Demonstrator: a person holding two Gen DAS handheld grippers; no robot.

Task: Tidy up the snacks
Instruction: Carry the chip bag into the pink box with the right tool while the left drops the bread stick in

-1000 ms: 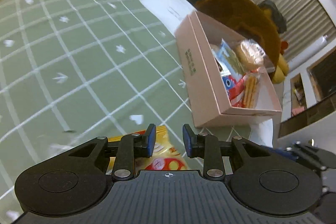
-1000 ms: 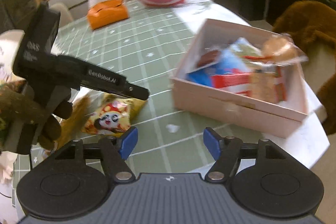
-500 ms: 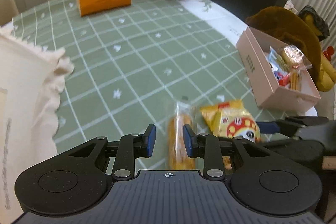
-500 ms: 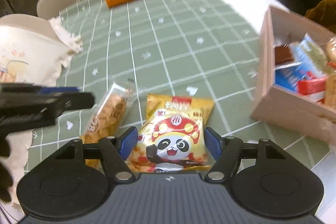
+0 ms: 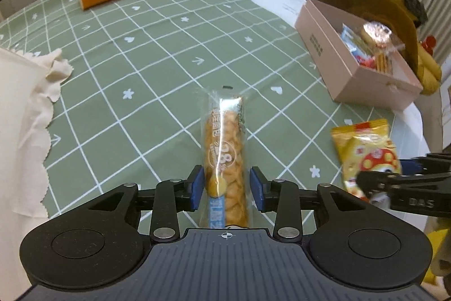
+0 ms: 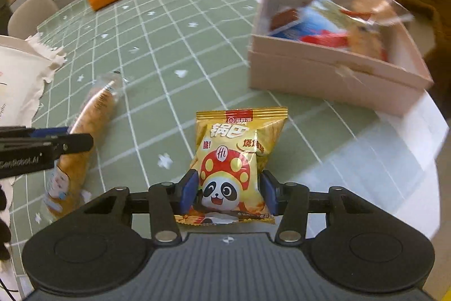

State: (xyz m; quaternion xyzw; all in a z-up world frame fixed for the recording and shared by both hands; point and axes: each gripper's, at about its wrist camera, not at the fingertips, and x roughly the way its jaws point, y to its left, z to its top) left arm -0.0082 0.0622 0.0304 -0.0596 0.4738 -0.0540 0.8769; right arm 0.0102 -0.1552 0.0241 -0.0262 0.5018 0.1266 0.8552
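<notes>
Green checked cloth covers the bench (image 5: 118,81). Going left to right: the left claw (image 5: 226,188), which a second ago faced the pink box, now straddles a long clear-wrapped biscuit stick (image 5: 225,148) lying between its blue pads; the pads sit just beside the wrapper, parted, not visibly squeezing. Off to its right, the right claw (image 6: 227,192) has moved in over a yellow panda snack bag (image 6: 235,162), its pads hugging the bag's sides, though a firm grip cannot be confirmed. Ahead and right of both claws stands the pink box (image 6: 324,75), already holding several snacks. Both claws now seem set to lift the last two loose items.
</notes>
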